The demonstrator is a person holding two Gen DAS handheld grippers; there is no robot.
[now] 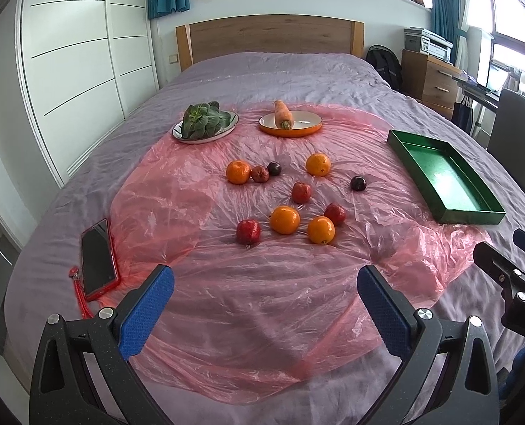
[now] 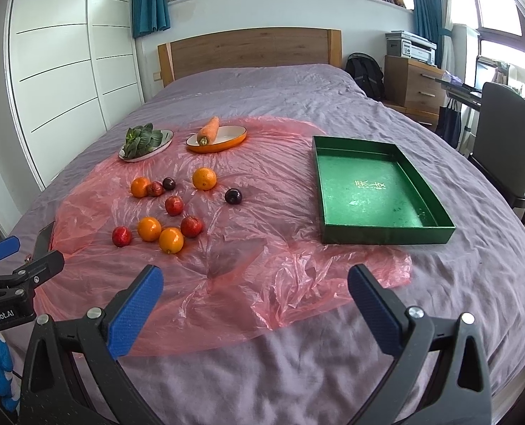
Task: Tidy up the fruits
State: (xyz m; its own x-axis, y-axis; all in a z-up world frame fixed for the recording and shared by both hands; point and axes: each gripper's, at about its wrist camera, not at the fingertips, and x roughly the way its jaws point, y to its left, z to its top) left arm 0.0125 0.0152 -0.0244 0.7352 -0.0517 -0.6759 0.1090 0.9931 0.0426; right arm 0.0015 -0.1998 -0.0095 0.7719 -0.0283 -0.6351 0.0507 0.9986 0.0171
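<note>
Left wrist view: left gripper (image 1: pixel 265 285) is held wide apart, nothing gripped, above the pink plastic sheet (image 1: pixel 227 301). Oranges (image 1: pixel 285 219), red fruits (image 1: pixel 248 231) and dark plums (image 1: pixel 358 183) are scattered mid-sheet.

Right wrist view: right gripper (image 2: pixel 255 285) is likewise spread, nothing gripped. Green tray (image 2: pixel 375 237) is seen right of the fruits, well apart.

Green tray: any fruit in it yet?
No, the green tray is bare inside; the oranges and other fruit lie on the pink plastic sheet.
</note>
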